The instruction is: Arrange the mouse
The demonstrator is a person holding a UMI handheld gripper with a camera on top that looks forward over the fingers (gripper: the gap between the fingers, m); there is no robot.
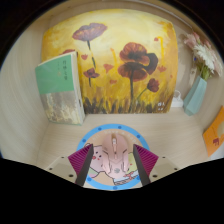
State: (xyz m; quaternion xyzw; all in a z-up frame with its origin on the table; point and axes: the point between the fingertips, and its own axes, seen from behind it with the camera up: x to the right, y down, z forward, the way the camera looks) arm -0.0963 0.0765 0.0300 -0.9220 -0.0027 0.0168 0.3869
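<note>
One pale mouse (113,158) between the spread jaws, not pinched, long axis pointing toward 12 o'clock, on one round blue-rimmed mat (88,136), one flower painting (112,62) beyond, one green book (60,88) at 10 o'clock, one vase (196,92) at 2 o'clock, counter (28,138) beneath

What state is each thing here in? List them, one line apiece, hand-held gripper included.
hand-held gripper: open, holding nothing
round blue-rimmed mat: lying flat, partly between the fingers
book: closed, standing upright, tilted
flower painting: upright at the back, beyond the mat
teal vase: upright, holding flowers
mouse: not in view
</note>
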